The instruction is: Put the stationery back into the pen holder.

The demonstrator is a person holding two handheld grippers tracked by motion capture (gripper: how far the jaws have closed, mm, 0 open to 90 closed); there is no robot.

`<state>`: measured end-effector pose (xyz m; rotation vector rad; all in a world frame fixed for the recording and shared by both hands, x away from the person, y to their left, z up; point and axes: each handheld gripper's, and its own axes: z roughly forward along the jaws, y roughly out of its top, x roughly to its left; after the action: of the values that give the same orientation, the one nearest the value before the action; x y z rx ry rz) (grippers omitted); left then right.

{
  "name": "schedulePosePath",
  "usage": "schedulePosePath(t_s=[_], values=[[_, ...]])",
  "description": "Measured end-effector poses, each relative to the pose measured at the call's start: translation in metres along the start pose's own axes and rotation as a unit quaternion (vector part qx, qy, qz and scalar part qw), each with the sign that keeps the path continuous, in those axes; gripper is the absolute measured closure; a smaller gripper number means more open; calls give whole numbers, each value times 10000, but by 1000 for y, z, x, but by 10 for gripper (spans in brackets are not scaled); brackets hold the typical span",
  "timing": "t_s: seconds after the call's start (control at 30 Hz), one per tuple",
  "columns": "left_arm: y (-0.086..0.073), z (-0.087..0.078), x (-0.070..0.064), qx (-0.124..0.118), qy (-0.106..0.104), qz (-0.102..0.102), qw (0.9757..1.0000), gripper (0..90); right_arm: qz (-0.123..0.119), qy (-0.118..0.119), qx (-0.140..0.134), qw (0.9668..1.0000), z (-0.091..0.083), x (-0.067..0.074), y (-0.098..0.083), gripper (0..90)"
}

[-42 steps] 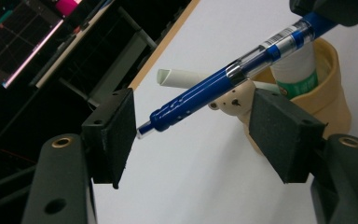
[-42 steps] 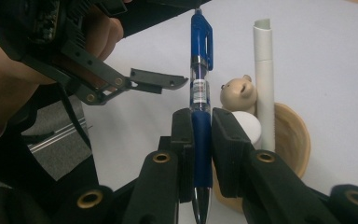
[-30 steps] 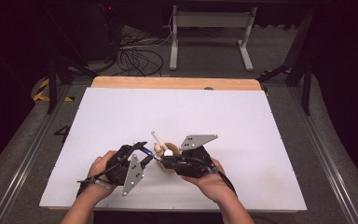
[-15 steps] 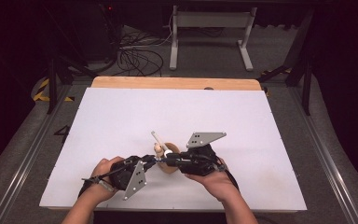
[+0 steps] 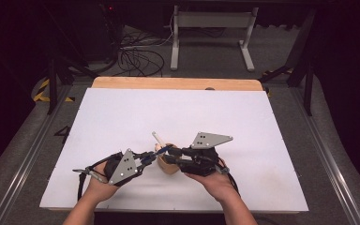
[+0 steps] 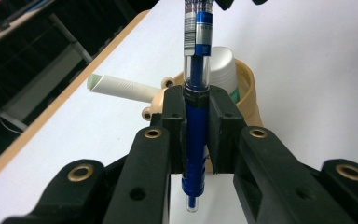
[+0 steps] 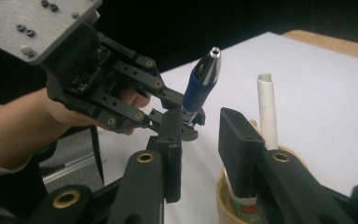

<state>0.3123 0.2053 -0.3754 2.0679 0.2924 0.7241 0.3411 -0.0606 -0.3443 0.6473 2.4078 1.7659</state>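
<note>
- Left gripper (image 5: 155,155): clamped on blue pen (image 6: 196,119), held above the table (image 5: 262,136).
- Right gripper (image 7: 199,140): jaws just opening, nothing between them, pen released.
- Cup (image 5: 168,165): beside the pen, holding a white tube (image 7: 267,109); pen not yet inside.

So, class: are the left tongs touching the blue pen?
Touching. The left gripper view shows the left tongs with both pads pressed against the blue pen, no gap on either side.

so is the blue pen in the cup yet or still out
Still out. The left gripper is shut on the blue pen, holding it in the air near the tan cup, where a white tube already stands.
</note>
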Motion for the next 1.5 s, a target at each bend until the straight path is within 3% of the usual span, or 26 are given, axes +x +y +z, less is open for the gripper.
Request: schedulePosePath(t_s=[0.3,0.4,0.6,0.7,1.07,1.5], values=[[-2,4,0,-20,-249,-201,9995,793,137,151,-681,9975,-2,-2,-3,726],[-2,4,0,-69,-280,-223,9993,793,143,136,-729,9971,-3,-1,-3,793],[-4,5,2,-53,-371,-291,9989,775,167,142,-735,9971,-2,-1,-4,814],[-4,5,3,-3,-331,-343,9989,636,146,28,-791,9968,-4,-1,-3,815],[-8,-2,13,26,-135,-679,9976,508,68,-452,-1168,9921,-32,-10,3,815],[-11,-6,20,38,-15,-1020,9948,428,77,-623,-1309,9894,-53,-17,7,815]])
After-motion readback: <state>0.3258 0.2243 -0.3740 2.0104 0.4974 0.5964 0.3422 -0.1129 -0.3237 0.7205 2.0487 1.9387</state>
